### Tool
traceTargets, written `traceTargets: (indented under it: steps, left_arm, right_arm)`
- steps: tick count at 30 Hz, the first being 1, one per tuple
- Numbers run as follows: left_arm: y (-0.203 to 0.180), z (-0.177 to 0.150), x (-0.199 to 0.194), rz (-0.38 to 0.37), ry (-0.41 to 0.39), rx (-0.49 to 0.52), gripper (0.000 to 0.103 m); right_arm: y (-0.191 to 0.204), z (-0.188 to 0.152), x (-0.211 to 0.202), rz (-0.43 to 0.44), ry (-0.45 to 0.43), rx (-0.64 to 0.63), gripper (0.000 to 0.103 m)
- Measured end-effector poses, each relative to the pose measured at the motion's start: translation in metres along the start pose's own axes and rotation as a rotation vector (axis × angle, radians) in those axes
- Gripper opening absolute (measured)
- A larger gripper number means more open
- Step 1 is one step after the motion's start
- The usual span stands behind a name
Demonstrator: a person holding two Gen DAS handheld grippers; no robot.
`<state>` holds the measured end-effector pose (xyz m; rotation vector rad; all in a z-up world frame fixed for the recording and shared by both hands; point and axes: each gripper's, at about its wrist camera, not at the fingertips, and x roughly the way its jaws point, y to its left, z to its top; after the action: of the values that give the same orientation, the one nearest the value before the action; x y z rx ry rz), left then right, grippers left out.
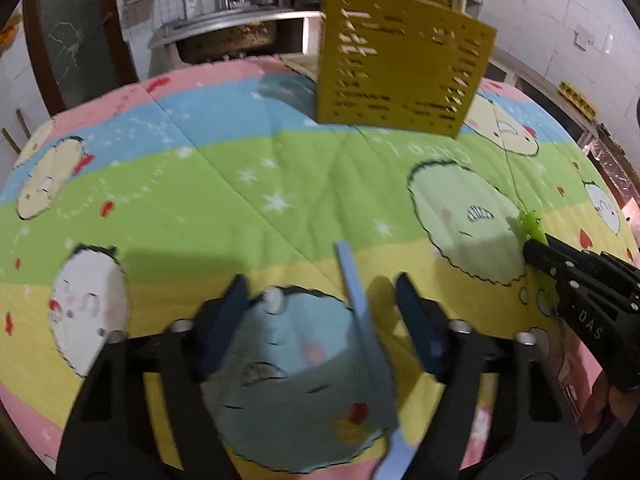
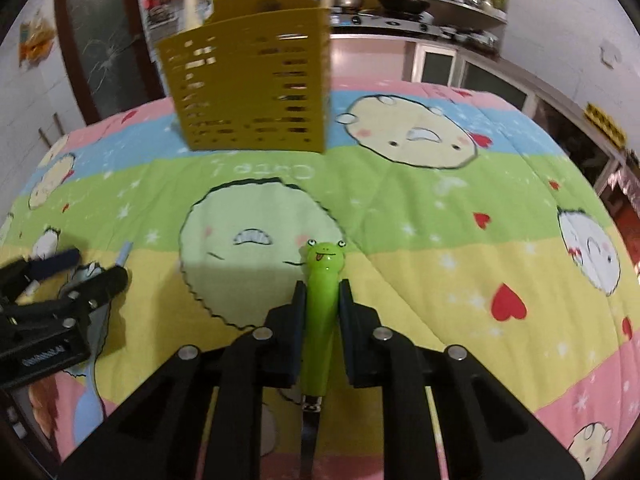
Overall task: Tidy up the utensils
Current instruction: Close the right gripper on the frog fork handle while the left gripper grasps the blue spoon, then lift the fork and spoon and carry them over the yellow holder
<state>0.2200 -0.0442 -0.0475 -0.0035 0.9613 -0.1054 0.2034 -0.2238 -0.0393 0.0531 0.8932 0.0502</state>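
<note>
Yellow caddy (image 2: 252,80) ahead, cartoon quilt (image 2: 420,208) beneath

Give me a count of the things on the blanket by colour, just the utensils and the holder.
Green: 1, the frog-handled utensil between the right gripper fingers.
Light blue: 1, the utensil lying between the open left gripper fingers.
Yellow: 1, the slotted utensil holder.
Total: 3

Both tools are built of matte black plastic arms with long cut-out slots and round silver screw heads at the joints. The left gripper (image 1: 322,300) carries dark navy-blue pads (image 1: 416,320) on its fingers. The right gripper (image 2: 322,312) has the same dark pads (image 2: 298,320); white lettering reading "DAS" marks its side.
</note>
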Motion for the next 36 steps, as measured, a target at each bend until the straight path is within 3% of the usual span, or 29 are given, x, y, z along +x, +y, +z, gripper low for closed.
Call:
traceTargets:
  steps: [2,5,12,16,18,28,36]
  left_arm:
    - [-0.005,-0.001,0.002,0.025,-0.006,0.005,0.061]
    - [-0.010,0.000,0.004,0.012,-0.002,0.009,0.049]
    - [-0.011,0.007,0.008,0.001,0.020,0.005,0.037]
    - [-0.015,0.010,0.010,0.010,0.021,0.019,0.028]
    - [-0.016,0.013,0.011,-0.015,0.016,0.024,0.010]
    - [-0.020,0.018,0.002,-0.049,-0.042,0.031,0.006]
    - [-0.010,0.030,-0.043,-0.052,-0.227,0.019,0.006]
  right_arm:
    - [-0.001,-0.002,0.002,0.001,0.002,0.003,0.016]
    - [0.001,0.001,0.004,-0.013,0.012,-0.007,0.017]
    - [0.004,0.014,0.011,-0.026,0.090,-0.019,0.016]
    - [0.002,0.016,0.012,-0.010,0.086,0.011,0.016]
    - [0.002,0.014,0.010,-0.011,0.072,0.021,0.016]
    - [0.001,0.016,-0.019,-0.002,-0.034,0.043,0.016]
    - [0.008,0.022,-0.053,-0.004,-0.207,0.038,0.016]
